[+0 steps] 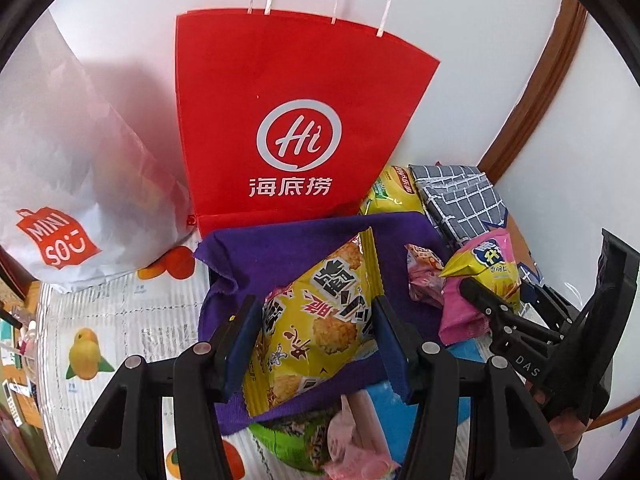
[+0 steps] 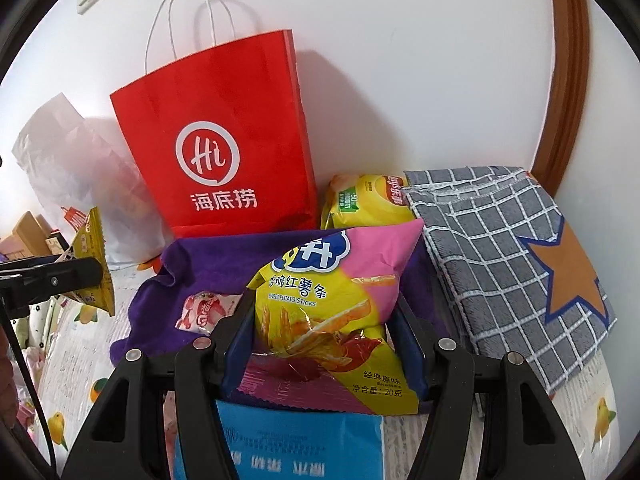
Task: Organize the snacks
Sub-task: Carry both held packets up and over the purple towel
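My left gripper (image 1: pixel 316 340) is shut on a yellow rice-cracker packet (image 1: pixel 320 320) and holds it over the purple cloth-lined box (image 1: pixel 280 248). My right gripper (image 2: pixel 326 340) is shut on a pink-and-yellow sweet potato sticks bag (image 2: pixel 336 296), also over the purple box (image 2: pixel 208 264). A small pink-and-white snack packet (image 2: pixel 208 308) lies inside the box; it also shows in the left wrist view (image 1: pixel 424 280). The right gripper with its bag (image 1: pixel 488 268) shows at the right of the left wrist view. The left gripper's packet (image 2: pixel 94 264) shows at the left of the right wrist view.
A red paper bag (image 1: pixel 296 120) and a white Miniso bag (image 1: pixel 80 184) stand against the wall. A yellow chip bag (image 2: pixel 368 200) lies behind the box. A grey checked cloth box (image 2: pixel 500 248) stands to the right. A blue package (image 2: pixel 300 444) and a green snack packet (image 1: pixel 292 440) lie in front.
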Motion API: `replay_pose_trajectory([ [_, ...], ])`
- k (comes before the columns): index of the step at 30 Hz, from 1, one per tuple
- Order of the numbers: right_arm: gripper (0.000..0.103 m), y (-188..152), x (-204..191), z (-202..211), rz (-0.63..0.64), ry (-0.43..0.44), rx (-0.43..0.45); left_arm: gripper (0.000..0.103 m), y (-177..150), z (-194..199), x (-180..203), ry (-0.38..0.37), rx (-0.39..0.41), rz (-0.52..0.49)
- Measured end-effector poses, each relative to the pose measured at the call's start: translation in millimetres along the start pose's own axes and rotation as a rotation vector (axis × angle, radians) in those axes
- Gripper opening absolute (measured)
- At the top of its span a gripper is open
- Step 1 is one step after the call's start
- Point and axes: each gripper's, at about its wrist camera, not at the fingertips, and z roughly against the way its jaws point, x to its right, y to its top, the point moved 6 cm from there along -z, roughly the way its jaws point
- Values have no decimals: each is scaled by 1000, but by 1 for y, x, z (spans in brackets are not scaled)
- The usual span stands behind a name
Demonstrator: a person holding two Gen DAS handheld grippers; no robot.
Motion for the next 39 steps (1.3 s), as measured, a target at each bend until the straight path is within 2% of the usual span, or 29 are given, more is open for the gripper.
replay_pose_trajectory([
  [15,62,-15,-3,-48,32,-5,-90,54,-11,-43,-17,24,-72,8],
  [39,62,-27,2,-67,33,-16,-178,54,-18,-68,-20,44,-145,1],
])
